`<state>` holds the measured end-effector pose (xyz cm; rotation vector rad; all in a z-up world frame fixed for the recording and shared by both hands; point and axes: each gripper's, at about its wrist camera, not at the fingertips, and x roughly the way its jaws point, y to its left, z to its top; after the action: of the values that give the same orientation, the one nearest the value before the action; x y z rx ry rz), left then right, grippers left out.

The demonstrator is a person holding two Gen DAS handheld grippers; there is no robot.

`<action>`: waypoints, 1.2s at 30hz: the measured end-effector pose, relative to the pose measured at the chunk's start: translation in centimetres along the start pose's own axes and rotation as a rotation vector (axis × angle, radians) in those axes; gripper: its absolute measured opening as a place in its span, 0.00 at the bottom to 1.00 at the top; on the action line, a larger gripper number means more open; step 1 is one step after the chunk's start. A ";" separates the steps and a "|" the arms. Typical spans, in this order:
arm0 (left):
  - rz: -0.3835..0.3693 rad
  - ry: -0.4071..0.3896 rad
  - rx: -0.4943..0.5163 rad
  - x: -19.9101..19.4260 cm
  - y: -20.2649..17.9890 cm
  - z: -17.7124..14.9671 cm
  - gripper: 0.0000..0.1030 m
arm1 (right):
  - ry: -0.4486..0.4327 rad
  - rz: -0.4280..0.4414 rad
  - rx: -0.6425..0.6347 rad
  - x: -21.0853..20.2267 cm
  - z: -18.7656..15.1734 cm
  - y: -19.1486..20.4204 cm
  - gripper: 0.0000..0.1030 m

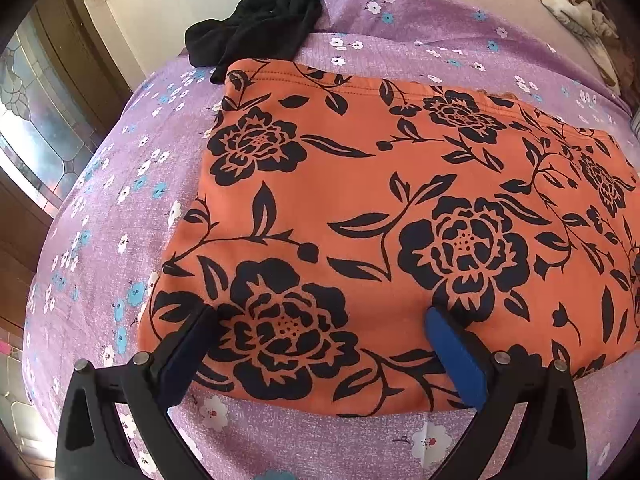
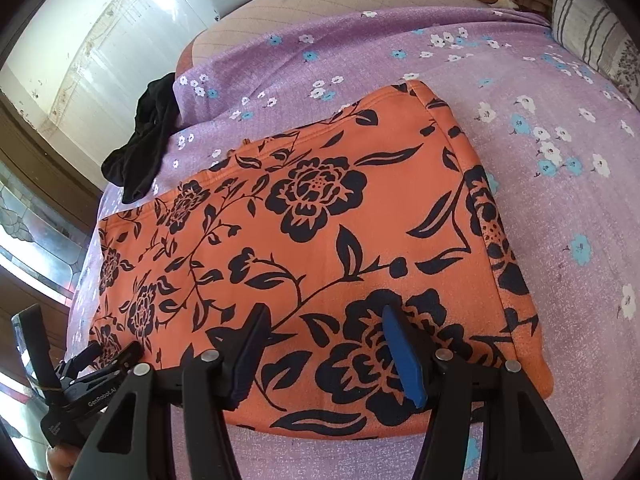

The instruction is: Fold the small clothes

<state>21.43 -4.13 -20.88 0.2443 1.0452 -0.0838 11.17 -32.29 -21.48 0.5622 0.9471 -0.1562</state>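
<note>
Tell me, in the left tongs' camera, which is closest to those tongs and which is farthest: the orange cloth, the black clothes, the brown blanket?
1. Orange flowered cloth, right under the left tongs.
2. Crumpled black clothes, beyond it, upper left.
3. Brown patterned blanket, far upper-right corner.

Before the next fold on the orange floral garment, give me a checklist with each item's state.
1. Orange floral garment lies flat on the purple sheet: ok.
2. Left claw open over the near edge, fingers apart, nothing pinched: ok.
3. Right claw open over the near edge, no cloth between the fingers: ok.
4. Black garment lies apart at the far corner, touching only the orange one's far edge: ok.
5. Room on the sheet beyond the garment for folding: ok.
6. Layers underneath the orange garment even: cannot tell.
</note>
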 end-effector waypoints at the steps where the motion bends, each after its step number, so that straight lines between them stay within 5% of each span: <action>1: -0.002 -0.001 -0.001 -0.2 0.0 0.0 1.00 | -0.002 0.002 0.003 -0.1 0.0 0.0 0.60; 13: 0.021 -0.073 -0.010 -2.4 0.6 -0.5 1.00 | -0.112 0.037 0.008 -3.3 -0.1 0.2 0.60; 24: 0.046 -0.020 -0.033 -0.5 1.4 0.4 1.00 | 0.004 -0.007 0.027 -0.3 -0.2 -0.3 0.60; 36: 0.047 -0.010 -0.018 -0.2 0.7 0.3 1.00 | 0.007 -0.013 0.009 -0.2 -0.4 -0.1 0.60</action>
<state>21.74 -3.53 -20.48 0.2520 1.0296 -0.0335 10.76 -32.14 -21.56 0.5654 0.9575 -0.1701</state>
